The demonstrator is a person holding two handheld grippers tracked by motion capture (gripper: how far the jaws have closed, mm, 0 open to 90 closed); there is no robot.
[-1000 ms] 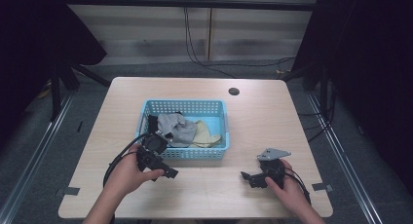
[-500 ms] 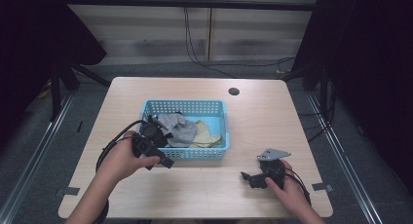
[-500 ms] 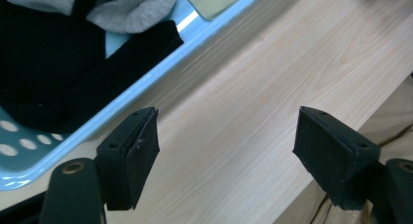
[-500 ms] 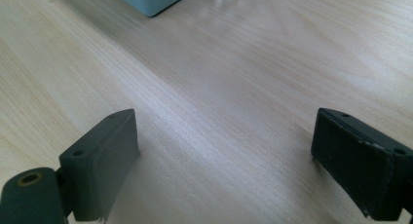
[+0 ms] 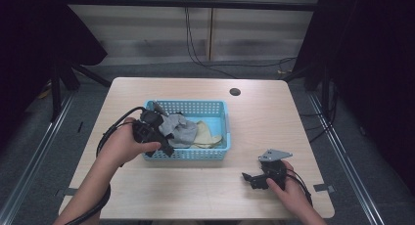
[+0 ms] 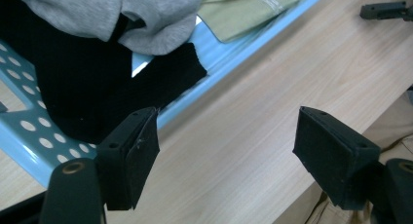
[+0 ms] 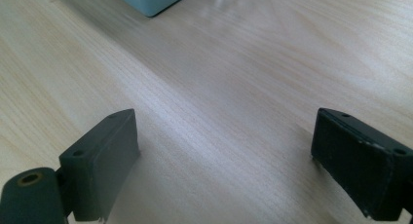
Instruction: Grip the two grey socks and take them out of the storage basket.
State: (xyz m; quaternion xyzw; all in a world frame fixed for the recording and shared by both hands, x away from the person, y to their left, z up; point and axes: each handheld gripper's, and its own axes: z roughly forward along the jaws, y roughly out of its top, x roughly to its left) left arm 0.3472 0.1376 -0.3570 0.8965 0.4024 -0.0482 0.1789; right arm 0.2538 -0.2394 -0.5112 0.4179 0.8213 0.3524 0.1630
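Observation:
A blue perforated basket (image 5: 221,118) stands mid-table and holds a grey cloth (image 5: 178,129), a pale yellow-green cloth (image 5: 206,135) and a black cloth (image 6: 83,92). My left gripper (image 5: 164,146) hovers at the basket's front left corner. In the left gripper view it (image 6: 229,146) is open, with nothing between its jaws, and the black cloth hangs over the basket rim (image 6: 229,68) just beyond one jaw. My right gripper (image 5: 250,181) rests low over the table at the front right. In its own view it (image 7: 224,151) is open over bare wood.
The wooden table (image 5: 274,117) has a small dark round hole (image 5: 235,92) near its far edge. A basket corner (image 7: 151,0) lies well ahead of the right gripper. Black cables trail from both grippers. Metal frame rails run along both sides of the table.
My left gripper has moved from the table in front of the basket forward to the basket's front left corner. The right gripper has stayed in place.

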